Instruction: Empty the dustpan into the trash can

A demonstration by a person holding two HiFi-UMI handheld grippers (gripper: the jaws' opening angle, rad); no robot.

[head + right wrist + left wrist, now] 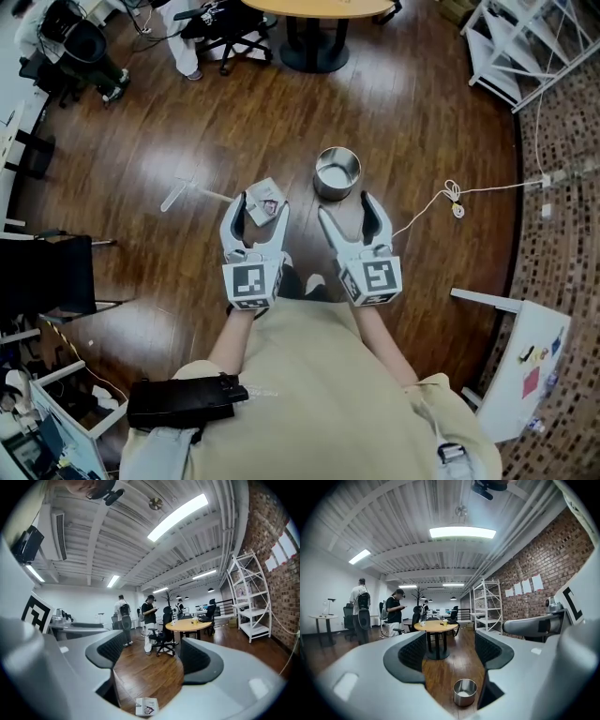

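Left gripper (258,206) and right gripper (345,206) both gape empty, glossy plank floor (422,141) below, round steel can (337,172) and flat white carton (265,200) just ahead.

Head view looks down; gripper views share table (436,626).

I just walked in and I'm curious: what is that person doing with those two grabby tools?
A person stands on a wooden floor, holding the left gripper and the right gripper. Both have their fingers apart and hold nothing. On the floor ahead sit a round metal trash can and a white long-handled thing, likely the dustpan. Nothing is picked up yet.
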